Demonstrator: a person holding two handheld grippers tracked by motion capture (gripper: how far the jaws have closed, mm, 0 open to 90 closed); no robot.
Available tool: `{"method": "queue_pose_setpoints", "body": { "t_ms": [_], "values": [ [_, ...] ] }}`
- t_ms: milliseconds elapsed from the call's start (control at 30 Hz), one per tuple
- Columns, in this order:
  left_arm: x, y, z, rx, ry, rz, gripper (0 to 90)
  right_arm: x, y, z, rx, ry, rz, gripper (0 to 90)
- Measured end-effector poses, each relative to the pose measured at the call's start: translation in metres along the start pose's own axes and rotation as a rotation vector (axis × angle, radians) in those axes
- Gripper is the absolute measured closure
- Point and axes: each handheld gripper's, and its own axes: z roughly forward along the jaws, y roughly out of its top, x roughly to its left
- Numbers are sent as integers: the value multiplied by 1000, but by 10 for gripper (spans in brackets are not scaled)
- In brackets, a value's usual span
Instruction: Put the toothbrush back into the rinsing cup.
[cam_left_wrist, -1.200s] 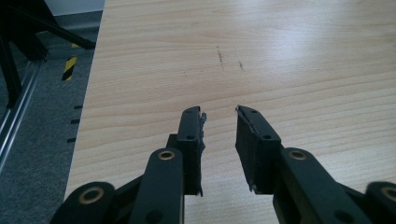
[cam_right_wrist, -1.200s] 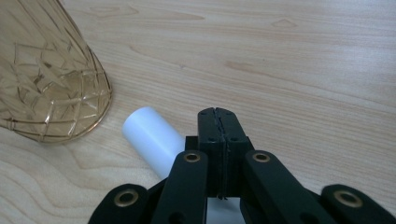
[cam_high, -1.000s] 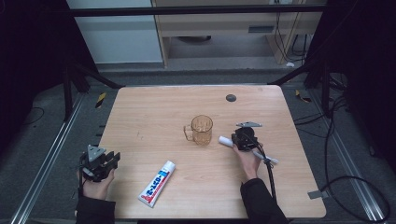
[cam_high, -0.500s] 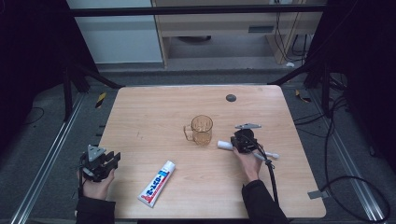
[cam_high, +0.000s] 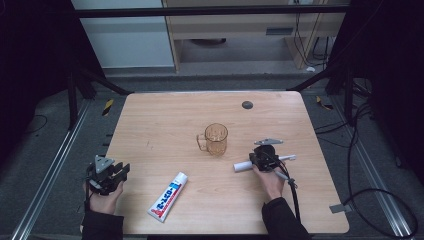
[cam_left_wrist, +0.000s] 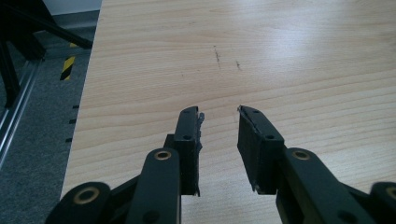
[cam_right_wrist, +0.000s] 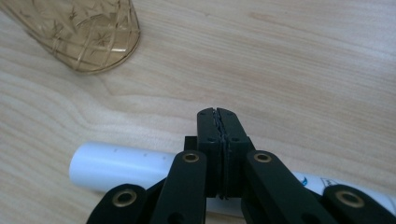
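Right now the right gripper (cam_high: 264, 156) sits near the right-middle of the wooden table (cam_high: 165, 120), jaws pressed tight together in the right gripper view with nothing between the tips; the white tube (cam_right_wrist: 121, 168) lies flat on the table underneath the jaws, crossing below them, its blunt white end sticking out to the left. High view shows that tube (cam_high: 242, 166) lying roughly crosswise under the gripper, just beside the amber glass mug (cam_high: 216, 139), which stands upright near table centre, handle to its left, apart from the tube. Left gripper (cam_high: 106, 172) rests at the near-left table edge in the person's hand, jaws spread apart, nothing between them, bare wood ahead. Toothpaste tube (cam_high: 167, 197) lies diagonally between the two hands, near front edge, untouched
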Motion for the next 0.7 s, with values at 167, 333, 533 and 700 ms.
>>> {"method": "queue_pose_setpoints", "body": {
  "t_ms": [167, 333, 533, 700],
  "values": [
    [-1, 0, 0, 1, 1, 0, 686, 3, -6, -7, -2, 35, -18, 878],
    [-1, 0, 0, 1, 1, 2, 686, 5, -11, -13, -1, 56, -25, 875],
    [-2, 0, 0, 1, 1, 3, 686, 6, -16, -15, 9, 73, -29, 872],
    [-2, 0, 0, 2, 0, 4, 686, 7, -21, -19, 8, 79, -31, 871]
  ]
}}
